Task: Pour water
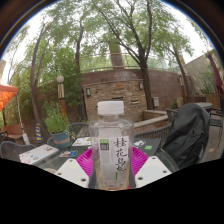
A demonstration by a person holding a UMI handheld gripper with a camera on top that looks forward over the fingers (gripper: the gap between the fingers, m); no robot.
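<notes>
At lower centre of the frame, the gripper (112,165) pinches a clear bottle (111,140) between its two pink-padded fingers (84,160). The bottle stands upright, white cap on, label with green characters facing the camera. A table (40,153) lies at lower left, a dark bag (188,133) at right, and trees (100,40) fill the upper frame.
</notes>
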